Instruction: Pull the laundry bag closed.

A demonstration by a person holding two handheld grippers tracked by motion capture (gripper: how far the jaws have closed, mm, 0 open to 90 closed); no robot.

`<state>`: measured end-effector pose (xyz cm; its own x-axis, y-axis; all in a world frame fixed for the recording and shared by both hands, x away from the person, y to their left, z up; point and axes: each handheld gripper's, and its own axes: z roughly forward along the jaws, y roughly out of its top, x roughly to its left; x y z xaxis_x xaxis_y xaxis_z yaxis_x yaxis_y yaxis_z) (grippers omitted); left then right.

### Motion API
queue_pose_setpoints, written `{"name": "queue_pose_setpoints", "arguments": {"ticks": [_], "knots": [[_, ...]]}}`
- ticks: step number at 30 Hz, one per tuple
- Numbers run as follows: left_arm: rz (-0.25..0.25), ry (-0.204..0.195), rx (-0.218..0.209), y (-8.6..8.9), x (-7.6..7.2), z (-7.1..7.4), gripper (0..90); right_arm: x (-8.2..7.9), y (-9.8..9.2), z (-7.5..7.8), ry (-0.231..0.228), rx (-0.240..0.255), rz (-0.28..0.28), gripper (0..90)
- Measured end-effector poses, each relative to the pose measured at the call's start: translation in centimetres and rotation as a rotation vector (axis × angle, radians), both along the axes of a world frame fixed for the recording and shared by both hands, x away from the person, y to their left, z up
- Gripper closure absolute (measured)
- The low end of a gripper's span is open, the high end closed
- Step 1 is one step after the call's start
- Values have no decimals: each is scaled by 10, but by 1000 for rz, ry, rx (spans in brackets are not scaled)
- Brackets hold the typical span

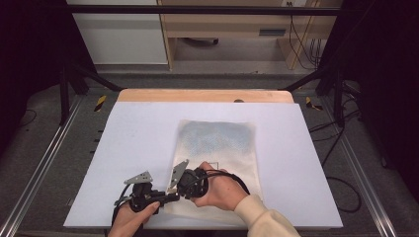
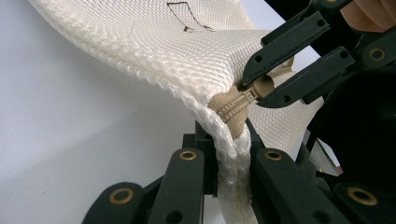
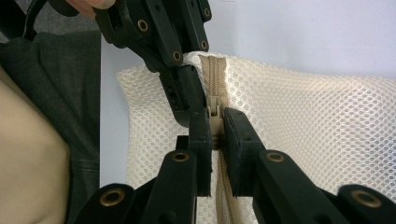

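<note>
Cream mesh, that's what I've got bunched up in front of me: a laundry-style mesh bag [image 1: 217, 148] lying flat on the pale blue table [image 1: 138, 138], its near edge lifted off the surface at the corner closest to me. My left gripper [image 2: 229, 154] is clamped on that corner, jaws together with the doubled seam of the fabric pinched between them, right below the end of the tan zipper [image 2: 233, 109]. My right gripper [image 3: 215, 135] is closed on the zipper pull [image 3: 215, 112], the little tan slider caught between the jaw tips, and in the left gripper view I can see those same tips biting the pull from the side.

So the step, as I read it, is running the slider along the zipper track. To do it well I want the left grip to hold firm as an anchor and keep the seam taut, while the right draws the pull straight along the line of the teeth, not upward or sideways, or the mesh will bunch and the slider may jam. The hold on the pull looks small, just at the tips, so a steady, even draw seems wiser than a tug. Both hands sit close together at the table's near edge.
</note>
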<state>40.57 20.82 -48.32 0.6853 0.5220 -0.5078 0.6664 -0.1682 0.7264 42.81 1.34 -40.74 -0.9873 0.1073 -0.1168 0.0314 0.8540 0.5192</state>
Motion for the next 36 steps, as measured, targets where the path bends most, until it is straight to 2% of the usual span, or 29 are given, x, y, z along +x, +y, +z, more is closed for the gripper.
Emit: {"name": "queue_pose_setpoints", "arguments": {"ticks": [21,25,28,36], "knots": [[-14,-7,-3,1,0,3,837,1,-9,-4,6,-8,-22,822],[3,-8,-10,5,1,3,840,3,-15,-8,-1,-38,-36,822],[3,-7,-14,5,1,3,841,5,-21,-8,15,-14,-51,822],[5,-10,-6,5,1,3,841,4,-21,-9,10,-14,-50,822]]}}
